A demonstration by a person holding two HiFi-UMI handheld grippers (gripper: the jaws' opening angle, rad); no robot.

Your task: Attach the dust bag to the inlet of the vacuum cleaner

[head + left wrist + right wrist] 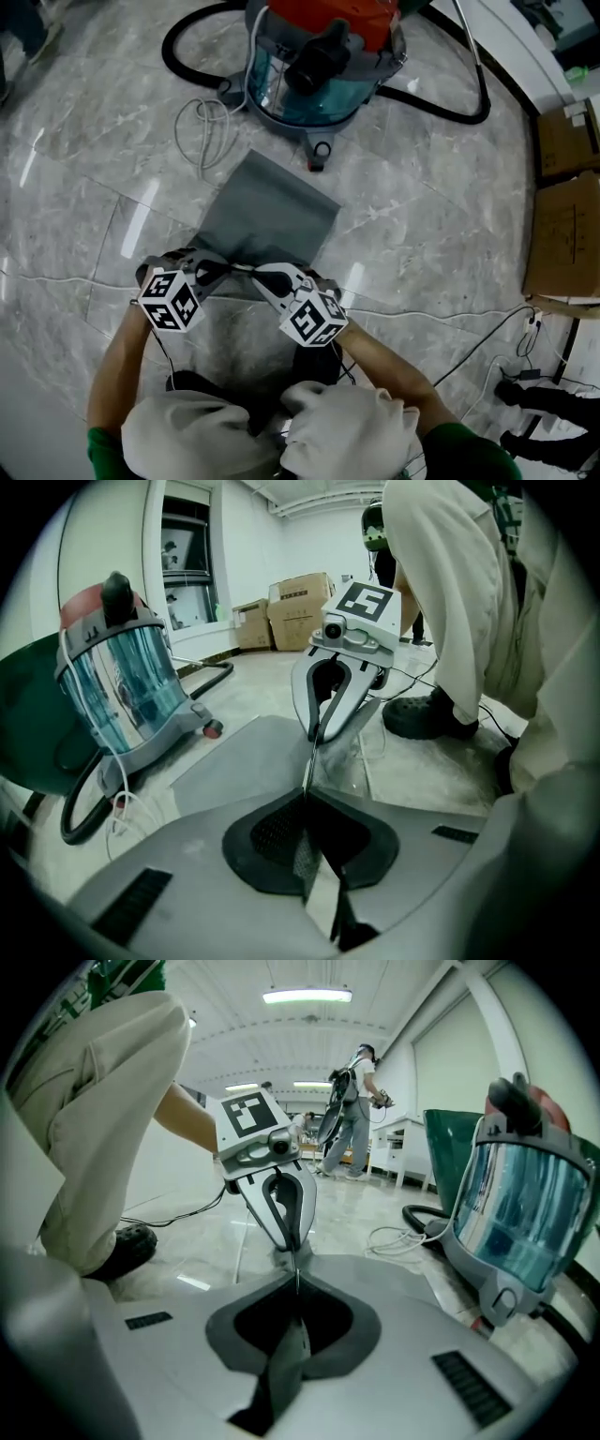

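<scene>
From the head view, a flat grey dust bag (267, 211) lies on the marble floor (422, 225) near the vacuum cleaner (314, 66), and the left claw (228, 271) and right claw (260, 273) meet tip to tip at the bag's near edge. In the left gripper view, the left claw is closed on the bag's thin edge, with the right claw facing it. The right gripper view shows the right claw likewise clamped on that edge, the vacuum cleaner standing to the right.
</scene>
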